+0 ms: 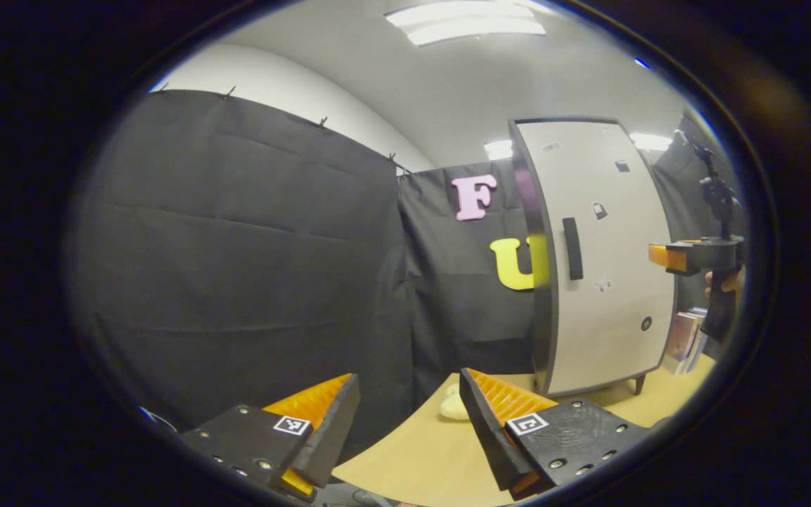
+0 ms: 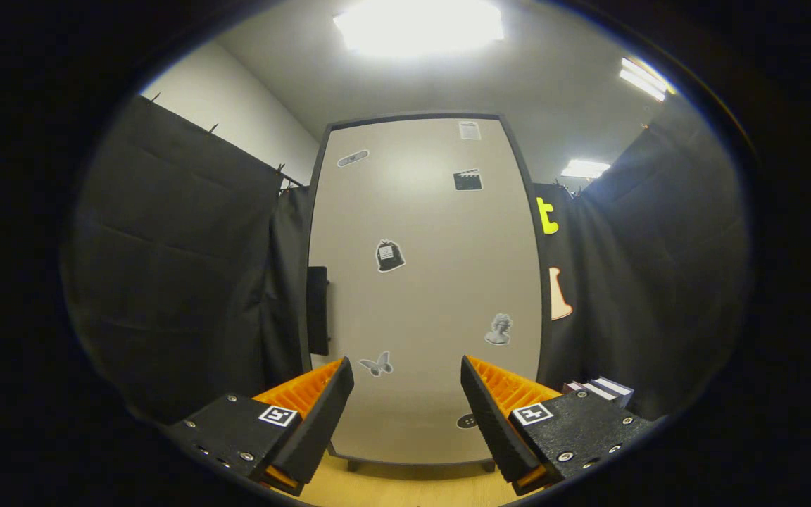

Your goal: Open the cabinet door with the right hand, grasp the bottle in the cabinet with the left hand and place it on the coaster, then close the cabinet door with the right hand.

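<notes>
Beige cabinet door (image 2: 425,282), stickers, dark handle (image 2: 317,310)

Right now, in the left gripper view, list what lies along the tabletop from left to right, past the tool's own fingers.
Pale soft object → cabinet, its door shut → books → right tool, held up in front of the door.

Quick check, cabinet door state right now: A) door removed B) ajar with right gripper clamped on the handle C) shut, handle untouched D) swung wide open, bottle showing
C. The cabinet door sits flush in its frame, and the right gripper hangs open in front of it, clear of the black handle at the door's left edge.
</notes>
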Action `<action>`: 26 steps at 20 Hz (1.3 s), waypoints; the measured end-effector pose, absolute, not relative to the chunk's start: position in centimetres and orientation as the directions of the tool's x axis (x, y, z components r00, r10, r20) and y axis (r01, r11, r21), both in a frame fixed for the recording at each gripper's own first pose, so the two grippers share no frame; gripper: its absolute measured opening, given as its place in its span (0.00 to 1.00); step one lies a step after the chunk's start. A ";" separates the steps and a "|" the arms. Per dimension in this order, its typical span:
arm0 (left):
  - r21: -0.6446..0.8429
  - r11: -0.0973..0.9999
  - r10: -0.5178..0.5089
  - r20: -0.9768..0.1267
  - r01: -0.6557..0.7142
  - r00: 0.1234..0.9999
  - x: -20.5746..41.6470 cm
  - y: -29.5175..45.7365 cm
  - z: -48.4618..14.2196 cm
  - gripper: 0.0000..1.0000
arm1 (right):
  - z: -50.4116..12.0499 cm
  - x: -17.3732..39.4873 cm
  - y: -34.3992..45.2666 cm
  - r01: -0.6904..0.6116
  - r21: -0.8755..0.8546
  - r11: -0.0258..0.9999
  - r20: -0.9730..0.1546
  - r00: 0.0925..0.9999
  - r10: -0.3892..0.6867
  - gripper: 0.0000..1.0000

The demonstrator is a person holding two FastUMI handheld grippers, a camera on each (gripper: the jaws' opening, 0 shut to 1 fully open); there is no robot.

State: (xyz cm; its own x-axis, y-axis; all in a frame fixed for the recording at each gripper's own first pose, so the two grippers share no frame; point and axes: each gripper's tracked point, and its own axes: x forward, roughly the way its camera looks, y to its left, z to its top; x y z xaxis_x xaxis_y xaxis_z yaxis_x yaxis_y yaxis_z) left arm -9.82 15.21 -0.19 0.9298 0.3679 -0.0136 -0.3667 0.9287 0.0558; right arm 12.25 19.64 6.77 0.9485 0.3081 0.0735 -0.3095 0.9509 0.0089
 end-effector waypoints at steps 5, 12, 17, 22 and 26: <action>0.065 0.901 0.431 0.002 -0.430 0.903 -11.5 17.6 0.2 0.89 | 7.6 14.2 24.0 -0.366 0.009 0.930 0.056 0.929 0.365 0.95; 0.058 0.876 0.480 -0.008 -0.478 0.877 -12.6 20.3 -0.8 0.89 | 10.1 18.1 28.9 -0.374 0.031 0.927 0.085 0.925 0.371 0.95; 0.063 0.863 0.504 -0.013 -0.502 0.864 -12.9 22.3 -1.3 0.86 | 9.8 20.4 32.4 -0.404 0.081 0.911 0.030 0.915 0.403 0.88; 0.064 0.855 0.517 -0.013 -0.515 0.856 -13.7 23.5 -1.6 0.86 | 9.3 22.8 34.6 -0.407 0.067 0.911 -0.040 0.911 0.410 0.68; 0.062 0.855 0.516 -0.019 -0.515 0.856 -13.5 24.5 -1.9 0.89 | 7.9 23.7 34.7 -0.374 0.042 0.926 -0.110 0.920 0.376 0.47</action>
State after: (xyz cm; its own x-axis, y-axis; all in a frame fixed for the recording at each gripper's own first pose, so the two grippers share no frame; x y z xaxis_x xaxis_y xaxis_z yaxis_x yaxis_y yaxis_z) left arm -13.52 24.52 -1.89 0.8561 0.5165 -0.0188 -0.5146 0.8552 0.0620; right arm 23.70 34.72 7.89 0.9200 0.3763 -0.1096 -0.3740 0.9265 0.0416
